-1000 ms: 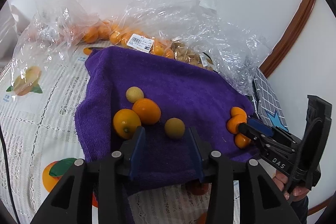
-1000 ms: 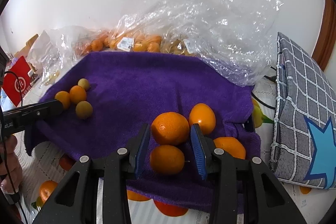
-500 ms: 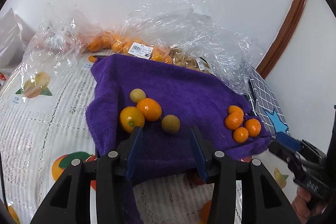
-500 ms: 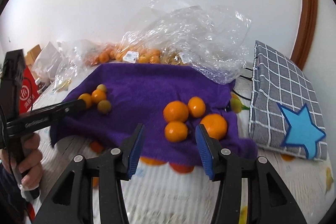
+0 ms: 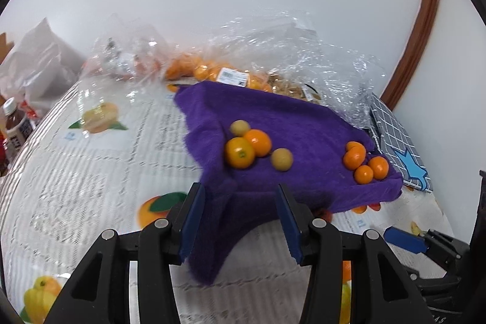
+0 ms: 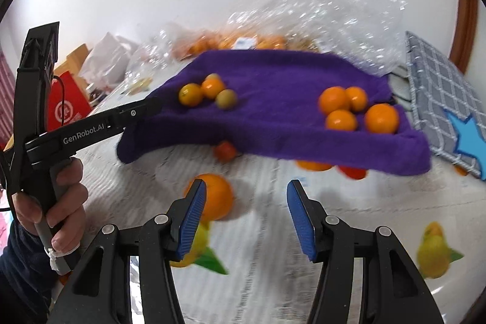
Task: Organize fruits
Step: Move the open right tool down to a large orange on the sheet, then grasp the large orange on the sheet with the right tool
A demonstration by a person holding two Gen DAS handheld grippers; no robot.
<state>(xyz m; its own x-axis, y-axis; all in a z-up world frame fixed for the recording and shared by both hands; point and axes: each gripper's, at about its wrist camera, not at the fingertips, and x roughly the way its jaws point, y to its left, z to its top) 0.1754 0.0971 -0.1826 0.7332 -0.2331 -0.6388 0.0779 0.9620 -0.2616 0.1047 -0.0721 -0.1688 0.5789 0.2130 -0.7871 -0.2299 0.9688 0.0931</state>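
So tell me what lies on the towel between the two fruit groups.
Nothing: bare purple towel separates the left group from the right group; both wrist views show it.

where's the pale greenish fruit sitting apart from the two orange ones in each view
Left wrist: the pale greenish fruit lies on the purple towel, centre of the picture, right of the left cluster.
Right wrist: the same fruit sits left of centre, upper half, blurred.
Shared landmark: the group of four oranges at the towel's right end.

"GenRobot.AI" on left gripper [image 6: 152,107]
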